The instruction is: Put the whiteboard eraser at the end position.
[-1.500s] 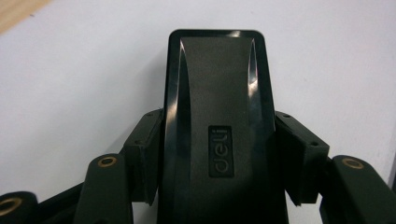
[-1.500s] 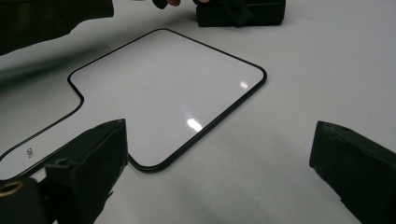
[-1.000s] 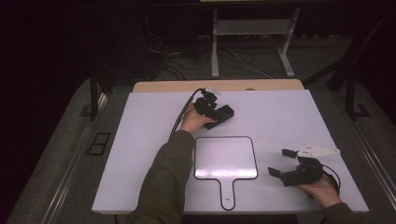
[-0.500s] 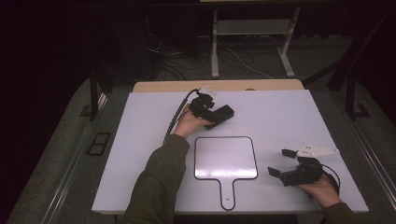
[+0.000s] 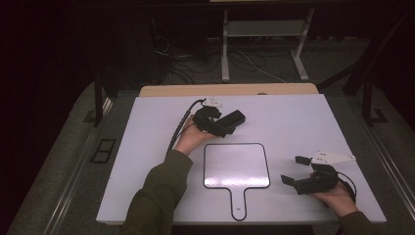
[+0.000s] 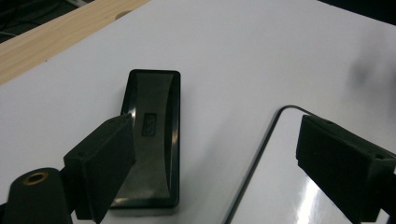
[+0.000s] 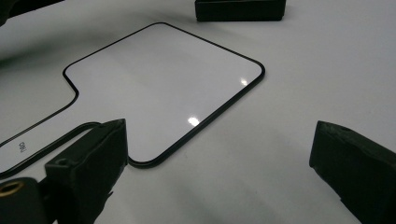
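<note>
High view shows the white bench point(image 5: 303, 127) spreading across most of the frame, with a strip of pale wood point(image 5: 230, 89) along its far edge. At its middle lies a white board point(image 5: 237, 165) with a thin black border and a short handle pointing toward the person. Beyond the board's far left corner sits a black eraser point(image 5: 234, 119), flat on the bench and well apart from the board's edge. The left tool point(image 5: 214, 122) hovers right at the near end of that eraser, held by a hand with an olive sleeve point(image 5: 159, 193); in the left gripper view its jaws stand apart, having just been opening, with the eraser point(image 6: 152, 135) lying partly behind the left jaw and not between the pads, nothing clamped. The board's corner point(image 6: 280, 154) shows under the other jaw. The right tool point(image 5: 292, 170) rests low near the bench's right side, just beside the board; in the right gripper view its jaws are wide apart and hold nothing, pointing over the board point(image 7: 163, 88) toward the eraser point(image 7: 240, 9).
</note>
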A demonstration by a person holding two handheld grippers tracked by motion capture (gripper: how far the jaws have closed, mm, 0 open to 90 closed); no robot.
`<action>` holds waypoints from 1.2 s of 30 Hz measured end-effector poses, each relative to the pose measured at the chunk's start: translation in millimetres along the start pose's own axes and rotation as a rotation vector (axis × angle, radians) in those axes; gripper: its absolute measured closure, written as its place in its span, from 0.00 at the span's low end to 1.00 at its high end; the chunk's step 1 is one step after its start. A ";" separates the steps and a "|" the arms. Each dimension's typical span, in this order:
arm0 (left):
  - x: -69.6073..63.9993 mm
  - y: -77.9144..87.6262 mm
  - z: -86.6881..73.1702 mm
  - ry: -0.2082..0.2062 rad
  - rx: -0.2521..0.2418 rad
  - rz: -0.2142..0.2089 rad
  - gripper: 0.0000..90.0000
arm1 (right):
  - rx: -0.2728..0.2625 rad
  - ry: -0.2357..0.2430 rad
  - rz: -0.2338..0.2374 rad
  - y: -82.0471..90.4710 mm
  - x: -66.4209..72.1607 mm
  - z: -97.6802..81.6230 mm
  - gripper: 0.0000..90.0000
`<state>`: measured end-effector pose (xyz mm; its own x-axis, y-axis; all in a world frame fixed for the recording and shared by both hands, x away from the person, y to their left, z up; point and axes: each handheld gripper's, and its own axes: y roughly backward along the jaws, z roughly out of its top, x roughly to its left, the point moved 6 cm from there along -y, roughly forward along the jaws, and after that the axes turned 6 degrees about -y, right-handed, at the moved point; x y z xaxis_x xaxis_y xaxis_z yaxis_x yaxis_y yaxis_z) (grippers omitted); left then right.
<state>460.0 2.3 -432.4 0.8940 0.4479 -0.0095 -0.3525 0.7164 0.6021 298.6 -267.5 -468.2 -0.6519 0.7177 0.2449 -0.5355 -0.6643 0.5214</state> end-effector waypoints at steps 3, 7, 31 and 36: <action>-2.9 6.0 -5.2 -0.006 0.006 0.009 0.12 | 0.001 0.001 0.000 -0.3 0.8 -0.1 0.04; -8.1 18.0 -11.3 0.005 -0.019 0.017 0.12 | -0.002 0.002 -0.001 -0.3 0.8 0.3 0.04; -55.3 86.9 -75.2 0.043 -0.125 0.021 0.11 | -0.003 -0.009 0.009 -6.1 7.1 -1.2 0.04; -64.1 94.2 -90.0 0.055 -0.124 0.038 0.03 | -0.008 -0.008 0.004 -6.2 7.0 -0.8 0.04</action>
<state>344.7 89.1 -447.0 0.8642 0.5019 -0.0344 -0.4202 0.7577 0.4993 297.0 -258.5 -470.4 -0.6497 0.7166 0.2539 -0.5371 -0.6690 0.5137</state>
